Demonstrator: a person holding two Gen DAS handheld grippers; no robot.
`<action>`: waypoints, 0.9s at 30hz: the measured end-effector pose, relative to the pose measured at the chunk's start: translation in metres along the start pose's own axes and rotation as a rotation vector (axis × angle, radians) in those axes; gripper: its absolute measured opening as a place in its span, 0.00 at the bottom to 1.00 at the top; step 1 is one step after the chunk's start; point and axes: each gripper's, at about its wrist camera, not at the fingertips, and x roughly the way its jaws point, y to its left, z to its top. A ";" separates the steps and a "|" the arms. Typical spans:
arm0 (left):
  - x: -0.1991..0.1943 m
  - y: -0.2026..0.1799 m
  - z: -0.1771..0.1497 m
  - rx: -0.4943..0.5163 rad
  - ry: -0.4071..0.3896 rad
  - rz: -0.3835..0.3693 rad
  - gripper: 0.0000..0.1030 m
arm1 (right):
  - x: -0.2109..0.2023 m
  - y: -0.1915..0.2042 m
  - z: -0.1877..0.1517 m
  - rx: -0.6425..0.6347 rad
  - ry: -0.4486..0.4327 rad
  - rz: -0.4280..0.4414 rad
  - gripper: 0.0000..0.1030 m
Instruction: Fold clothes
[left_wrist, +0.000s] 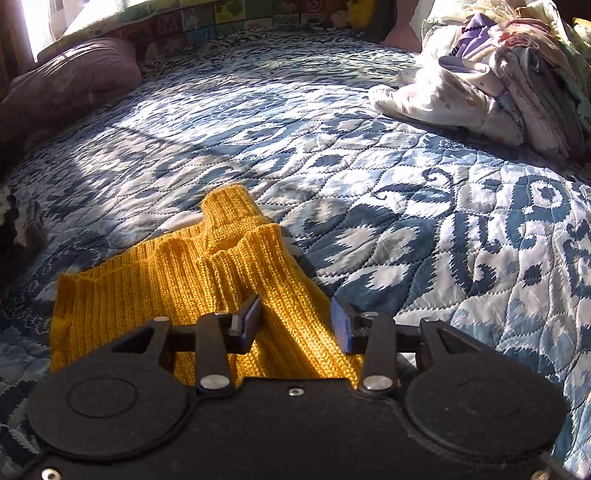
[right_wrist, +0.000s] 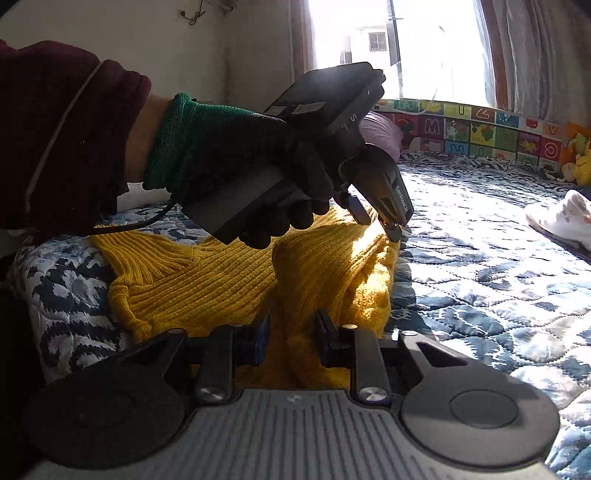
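- Left claw: jaws apart, straddling a raised fold of the yellow knit sweater. The fabric passes between the blue-padded fingers; from the left wrist view I cannot tell whether the pads touch it.
- Right claw: jaws apart with a narrower gap, a ridge of the same sweater standing between them. Contact with the pads cannot be told.
- Left claw as seen from the right wrist view: it points down toward 5 o'clock, tips at the far edge of the sweater, held by a hand in a dark glove with a green cuff. A maroon sleeve extends toward 9 o'clock, and a black cable hangs below the wrist.
- Sweater position: it lies rumpled on the bed, at 6 to 9 o'clock in the left wrist view, with one ribbed cuff reaching toward 12 o'clock. In the right wrist view it lies at the centre, near the bed edge.
- Bed cover: a blue-and-white quilted bedspread lies under the sweater, partly in sunlight.
- Pile of light-coloured clothes: at 2 o'clock in the left wrist view, well apart from the sweater.
- Purple pillow: at 10 o'clock.
- Alphabet play mat: upright along the far side of the bed, below the window.
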 end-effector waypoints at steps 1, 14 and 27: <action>-0.012 0.004 -0.002 -0.035 -0.033 -0.017 0.42 | -0.004 0.000 0.001 0.001 -0.015 -0.001 0.28; -0.191 0.152 -0.146 -0.588 -0.181 0.132 0.57 | -0.014 -0.047 0.003 0.375 0.037 0.019 0.53; -0.216 0.226 -0.277 -1.214 -0.240 0.194 0.56 | -0.015 -0.072 -0.012 0.585 0.050 0.009 0.56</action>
